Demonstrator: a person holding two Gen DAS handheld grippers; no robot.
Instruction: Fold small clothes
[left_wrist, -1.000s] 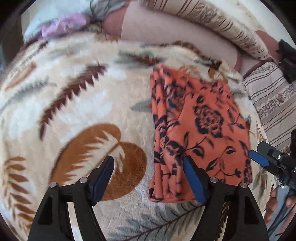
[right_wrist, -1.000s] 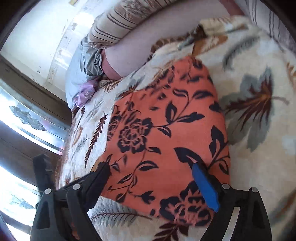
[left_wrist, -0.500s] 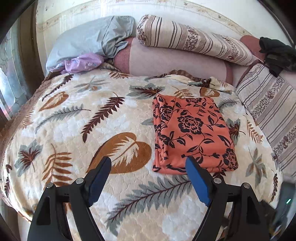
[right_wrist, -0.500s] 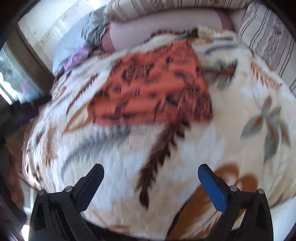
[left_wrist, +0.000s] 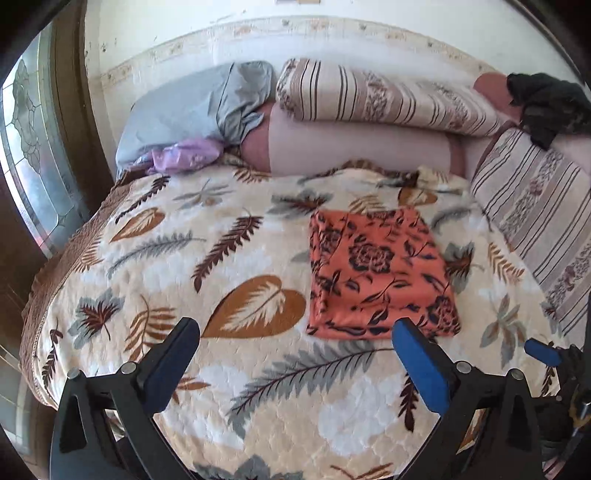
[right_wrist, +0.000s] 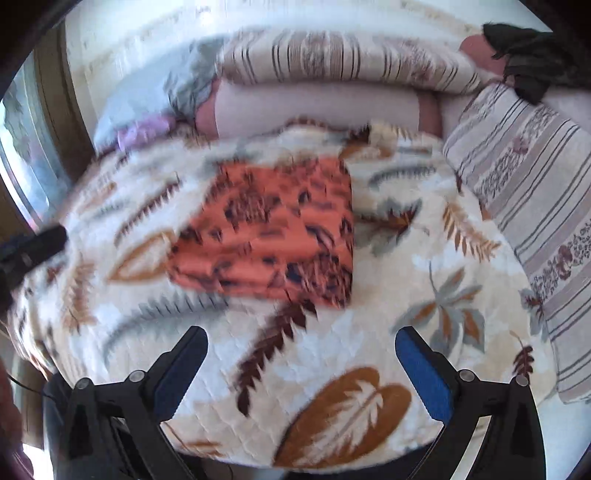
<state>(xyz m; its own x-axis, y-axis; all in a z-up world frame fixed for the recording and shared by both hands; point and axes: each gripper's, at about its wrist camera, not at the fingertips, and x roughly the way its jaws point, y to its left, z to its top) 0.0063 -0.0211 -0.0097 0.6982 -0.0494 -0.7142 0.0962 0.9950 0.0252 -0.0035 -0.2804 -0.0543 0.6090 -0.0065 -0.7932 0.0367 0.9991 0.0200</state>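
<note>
Orange floral folded garment (left_wrist: 380, 275) flat on leaf-print blanket (left_wrist: 184, 266); left tongs (left_wrist: 295, 354) and right tongs (right_wrist: 301, 363) both apart, empty

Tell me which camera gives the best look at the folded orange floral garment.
The left wrist view. There the folded orange floral garment is sharp: its flower print and stacked left edge read clearly as it lies flat on the leaf-print blanket. The right wrist view shows the whole garment too, but smeared by motion blur.
</note>
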